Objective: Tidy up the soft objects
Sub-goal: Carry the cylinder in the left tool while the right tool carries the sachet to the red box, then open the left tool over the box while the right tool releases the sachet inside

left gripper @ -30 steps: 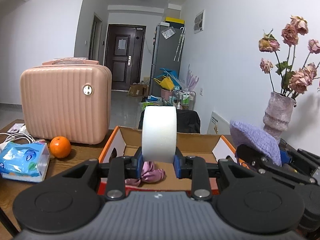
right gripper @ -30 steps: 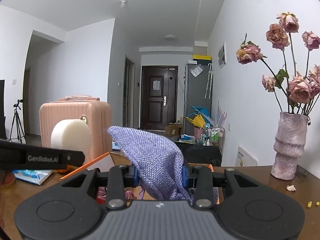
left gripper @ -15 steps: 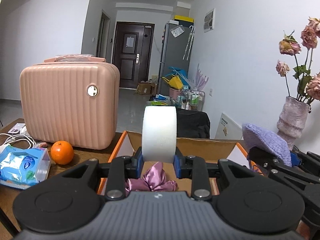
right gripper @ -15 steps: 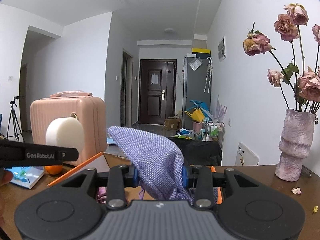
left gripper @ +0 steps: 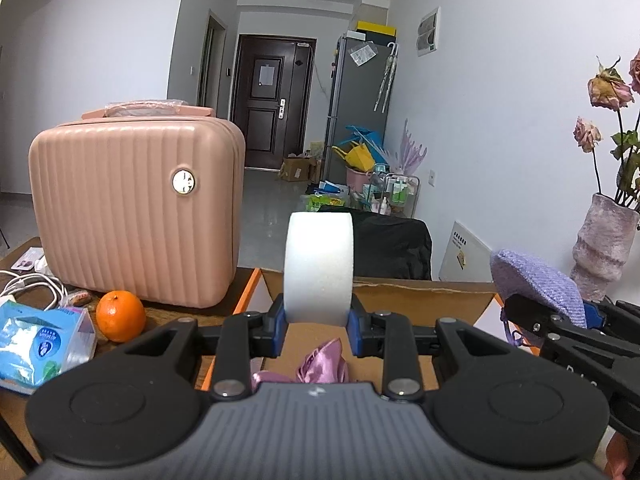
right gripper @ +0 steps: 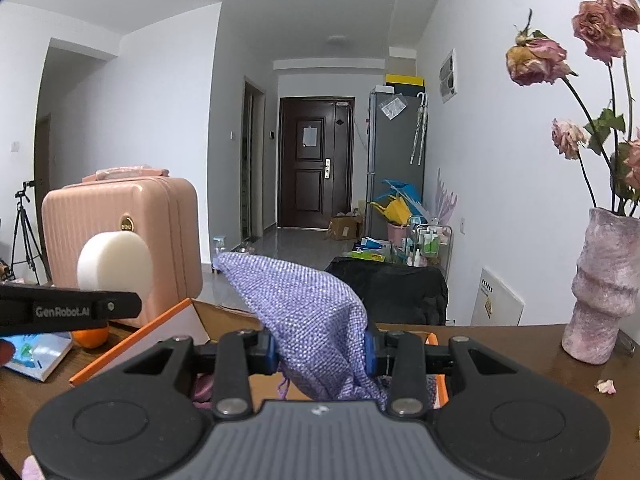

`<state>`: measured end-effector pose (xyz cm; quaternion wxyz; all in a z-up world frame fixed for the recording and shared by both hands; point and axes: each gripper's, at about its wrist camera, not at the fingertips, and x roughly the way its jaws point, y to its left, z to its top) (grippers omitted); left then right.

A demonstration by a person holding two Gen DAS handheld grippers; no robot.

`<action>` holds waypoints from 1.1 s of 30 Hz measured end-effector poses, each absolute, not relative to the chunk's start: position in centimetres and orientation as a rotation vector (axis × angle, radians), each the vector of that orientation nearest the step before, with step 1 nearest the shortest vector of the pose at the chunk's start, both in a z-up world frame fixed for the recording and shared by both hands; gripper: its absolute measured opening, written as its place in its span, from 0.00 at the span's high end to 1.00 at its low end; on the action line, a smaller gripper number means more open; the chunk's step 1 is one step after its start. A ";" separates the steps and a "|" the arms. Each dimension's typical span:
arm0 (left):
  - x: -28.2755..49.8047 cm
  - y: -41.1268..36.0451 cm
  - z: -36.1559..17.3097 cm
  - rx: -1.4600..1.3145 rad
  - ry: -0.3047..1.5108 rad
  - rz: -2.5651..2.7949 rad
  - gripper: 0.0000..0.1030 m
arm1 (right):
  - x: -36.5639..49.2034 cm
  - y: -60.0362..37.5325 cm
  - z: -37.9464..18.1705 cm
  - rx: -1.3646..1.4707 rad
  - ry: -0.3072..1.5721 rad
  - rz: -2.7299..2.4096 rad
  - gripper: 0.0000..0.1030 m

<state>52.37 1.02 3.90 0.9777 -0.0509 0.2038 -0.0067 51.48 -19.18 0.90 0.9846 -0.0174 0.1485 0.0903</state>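
The left gripper hides most of the box, so only the far wall and a bit of floor show. A pink cloth in the box is half hidden behind the gripper body. The bottom of the sponge sits between the pads, out of sight.

In the right view, the purple bag covers the middle of the box, and the bag's lower end goes behind the right gripper.

The orange is mostly hidden by the other gripper's black bar.

The flowers are cut off by the picture's edge.

The bottles on the far cart are too small to tell apart.
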 end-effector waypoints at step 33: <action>56.9 1.0 0.2 -0.062 0.543 0.000 0.52 | 56.0 -17.7 -2.5 -0.085 0.446 0.158 0.57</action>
